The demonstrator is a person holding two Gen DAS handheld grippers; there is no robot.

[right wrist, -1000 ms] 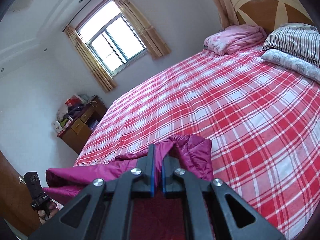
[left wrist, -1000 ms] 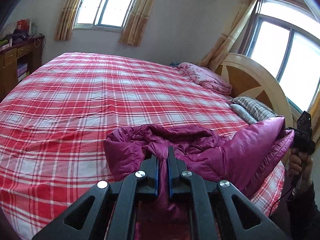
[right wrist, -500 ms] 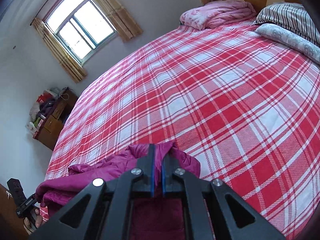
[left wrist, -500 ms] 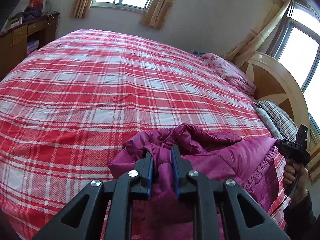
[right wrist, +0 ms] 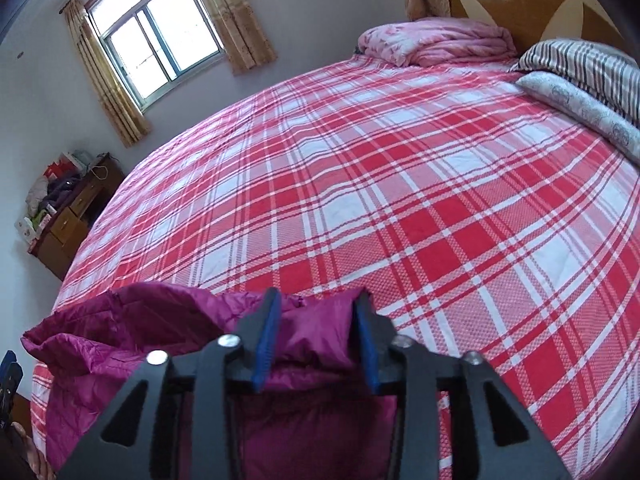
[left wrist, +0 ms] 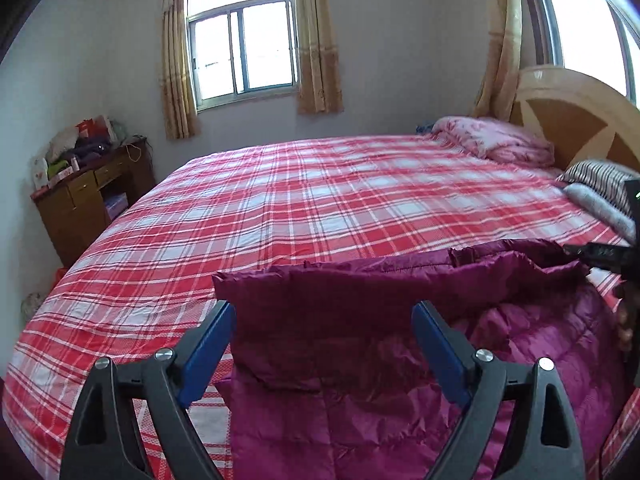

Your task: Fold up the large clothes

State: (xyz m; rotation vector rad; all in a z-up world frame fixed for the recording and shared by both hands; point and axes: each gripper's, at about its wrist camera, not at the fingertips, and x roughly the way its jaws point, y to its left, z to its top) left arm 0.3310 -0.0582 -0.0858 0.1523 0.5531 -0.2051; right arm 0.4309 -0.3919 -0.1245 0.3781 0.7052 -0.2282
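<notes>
Lying along the near edge of the red plaid bed (left wrist: 320, 200): magenta quilted coat (left wrist: 400, 320), top flap folded over. Left gripper (left wrist: 324, 344) jaws just opened wide, right gripper (right wrist: 316, 340) jaws just opened partway, coat fabric between each pair, pads not pressing.

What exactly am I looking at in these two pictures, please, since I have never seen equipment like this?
A person holds a handheld two-finger gripper in each hand; each carries a fisheye camera looking along its fingers. One picture is from the left gripper, the other from the right gripper. Both face a bed with a red plaid cover, where a magenta padded jacket lies at the near edge. Both grippers' jaws have just been opening: the jacket sits between the blue pads, but they no longer pinch it. Pillows and a pink quilt lie by the headboard.
</notes>
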